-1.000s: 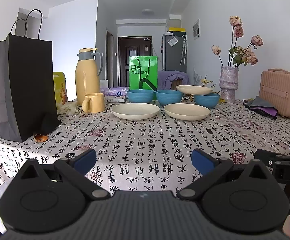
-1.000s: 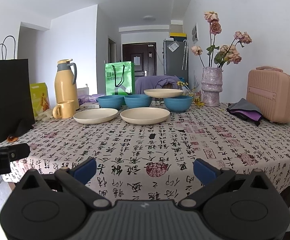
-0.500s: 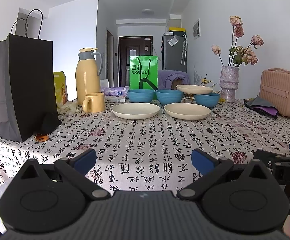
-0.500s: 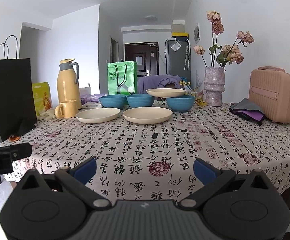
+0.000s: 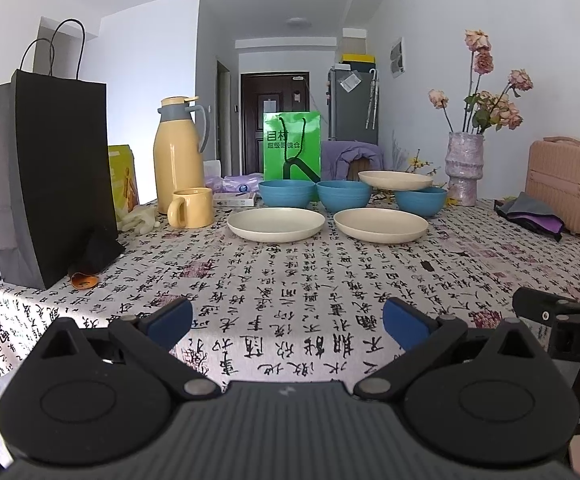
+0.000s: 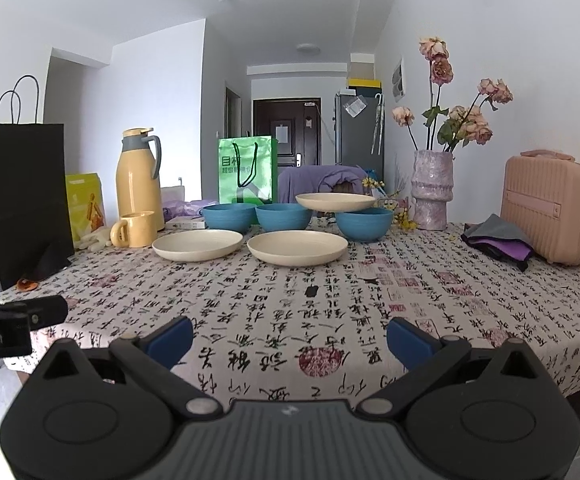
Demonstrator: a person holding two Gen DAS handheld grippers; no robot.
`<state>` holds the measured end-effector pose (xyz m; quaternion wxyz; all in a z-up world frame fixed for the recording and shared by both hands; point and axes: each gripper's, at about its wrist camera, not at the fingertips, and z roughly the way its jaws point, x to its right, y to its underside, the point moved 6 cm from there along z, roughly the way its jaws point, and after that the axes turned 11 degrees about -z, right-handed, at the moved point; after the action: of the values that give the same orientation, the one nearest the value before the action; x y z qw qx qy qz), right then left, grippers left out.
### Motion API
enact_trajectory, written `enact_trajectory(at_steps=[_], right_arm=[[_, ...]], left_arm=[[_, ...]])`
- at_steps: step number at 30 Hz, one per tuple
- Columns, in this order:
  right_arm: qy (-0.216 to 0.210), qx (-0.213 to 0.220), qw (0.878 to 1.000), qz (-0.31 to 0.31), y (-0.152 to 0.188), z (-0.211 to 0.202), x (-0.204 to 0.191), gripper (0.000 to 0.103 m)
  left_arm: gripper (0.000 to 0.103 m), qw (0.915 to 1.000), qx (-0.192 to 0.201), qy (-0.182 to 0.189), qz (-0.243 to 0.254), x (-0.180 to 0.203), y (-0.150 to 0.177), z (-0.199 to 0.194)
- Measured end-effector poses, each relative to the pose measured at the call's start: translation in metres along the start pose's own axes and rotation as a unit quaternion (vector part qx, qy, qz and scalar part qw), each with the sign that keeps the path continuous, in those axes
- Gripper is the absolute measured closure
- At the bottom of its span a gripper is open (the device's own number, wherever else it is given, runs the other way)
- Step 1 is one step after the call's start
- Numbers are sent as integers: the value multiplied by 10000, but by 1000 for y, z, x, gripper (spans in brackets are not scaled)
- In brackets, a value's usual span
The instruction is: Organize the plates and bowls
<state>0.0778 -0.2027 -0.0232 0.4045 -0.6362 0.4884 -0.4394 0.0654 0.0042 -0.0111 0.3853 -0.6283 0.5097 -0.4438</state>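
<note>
Two cream plates lie side by side on the table, the left plate point(image 5: 276, 223) point(image 6: 197, 244) and the right plate point(image 5: 381, 225) point(image 6: 297, 247). Behind them stand three blue bowls: left bowl point(image 5: 287, 193) point(image 6: 229, 217), middle bowl point(image 5: 343, 196) point(image 6: 283, 216) and right bowl point(image 5: 421, 201) point(image 6: 364, 223). A third cream plate point(image 5: 395, 180) point(image 6: 335, 202) rests on the right bowl. My left gripper point(image 5: 286, 320) and right gripper point(image 6: 290, 340) both hang open and empty over the near table edge, far from the dishes.
A black paper bag point(image 5: 48, 176) stands at the left, beside a yellow jug point(image 5: 179, 154) and yellow mug point(image 5: 191, 208). A green bag point(image 5: 292, 151) is behind the bowls. A vase of flowers point(image 6: 432, 190), folded cloth point(image 6: 498, 242) and a pink case point(image 6: 552, 208) occupy the right.
The right gripper has drifted slightly, so its view shifted a little. The left gripper and all dishes have stayed put.
</note>
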Motion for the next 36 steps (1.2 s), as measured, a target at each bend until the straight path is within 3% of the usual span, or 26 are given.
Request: enact_trajectory(at_steps=[16, 36], right_arm=[[78, -89, 9997, 225, -14, 40, 22, 0], [14, -129, 9998, 176, -40, 84, 20, 0]], left_arm=[[0, 9999, -88, -87, -4, 18, -23, 45], [0, 9992, -173, -342, -105, 6, -46, 89]])
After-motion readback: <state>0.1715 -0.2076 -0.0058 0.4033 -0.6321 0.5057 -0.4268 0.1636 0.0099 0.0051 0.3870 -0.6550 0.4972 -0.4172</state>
